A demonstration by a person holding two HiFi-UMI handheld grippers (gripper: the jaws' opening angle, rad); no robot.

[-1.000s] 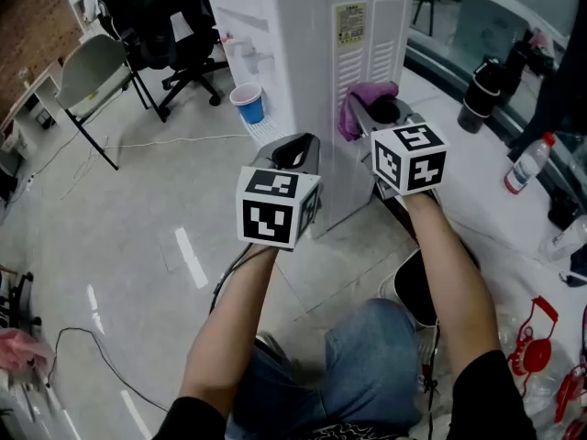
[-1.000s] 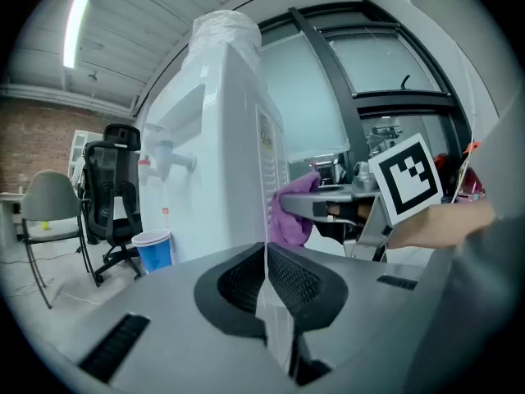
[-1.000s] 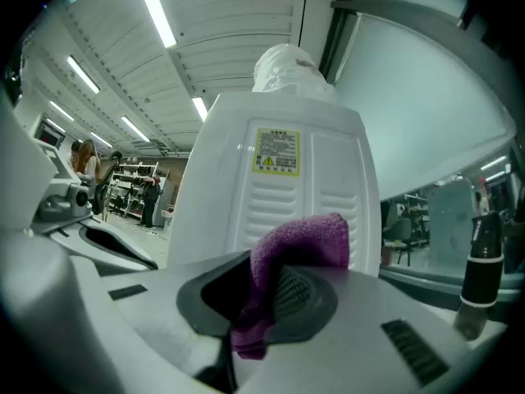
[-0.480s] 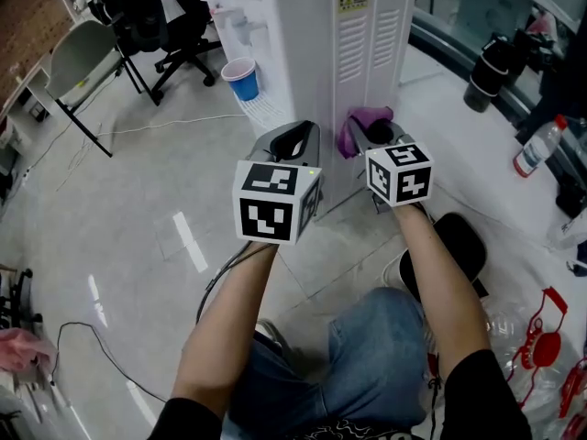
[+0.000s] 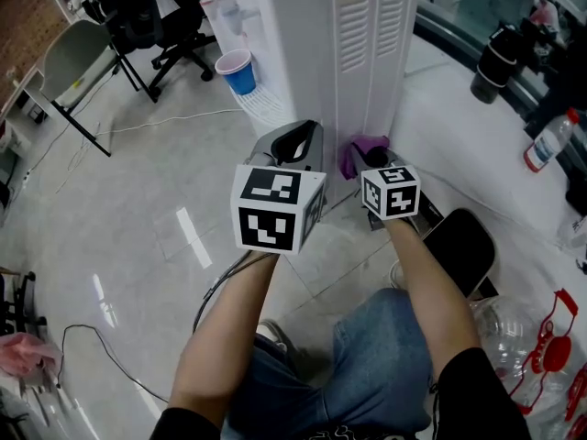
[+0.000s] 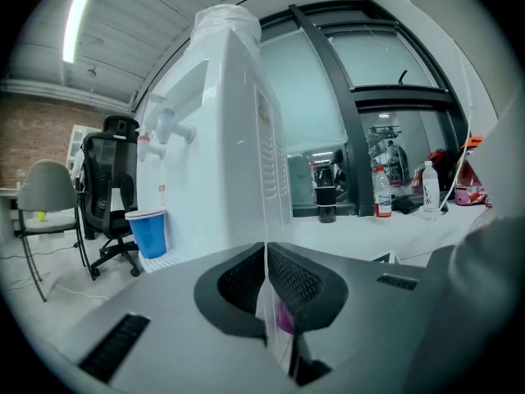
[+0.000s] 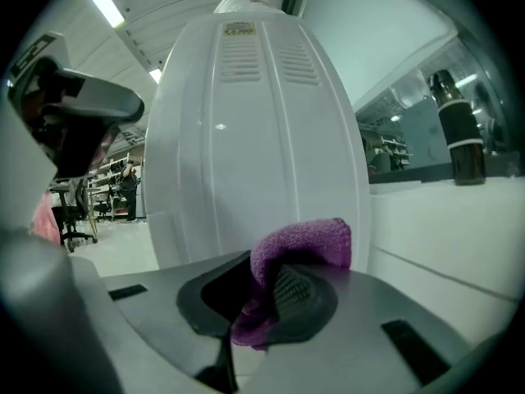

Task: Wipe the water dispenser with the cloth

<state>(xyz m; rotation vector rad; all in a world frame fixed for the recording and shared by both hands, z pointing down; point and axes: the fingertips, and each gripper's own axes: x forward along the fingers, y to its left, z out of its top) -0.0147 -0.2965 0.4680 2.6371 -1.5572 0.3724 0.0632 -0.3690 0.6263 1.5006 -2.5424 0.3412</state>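
**Friend:** What do you see from your head, looking down?

**Me:** I hold a tool in each hand. My left gripper (image 5: 295,143) is up over the floor (image 5: 138,200), just beside the white dispenser (image 5: 367,44). My right gripper (image 5: 371,159) is low, by the dispenser's side with the slits. A purple cloth (image 5: 356,150) sticks out of its tip, right at the bottom of the dispenser. I cannot tell if the cloth touches it. A blue cup (image 5: 238,70) stands on the tray at the dispenser's front. A chair (image 5: 64,62) is far off to the left. A bottle (image 5: 548,149) stands on the right.

**Friend:** And in the left gripper view?

**Me:** The two jaws of the left gripper (image 6: 265,257) are pressed together. Nothing is between them. The dispenser (image 6: 221,138) stands tall in front. The cup (image 6: 150,230) sits under its taps on the left. A bit of purple shows low down past the jaws.

**Friend:** And in the right gripper view?

**Me:** The right gripper (image 7: 258,294) squeezes the cloth (image 7: 299,240). The cloth bunches up over one jaw and hangs down between the two. The dispenser (image 7: 262,138) fills the view just behind it, with its slits up high.
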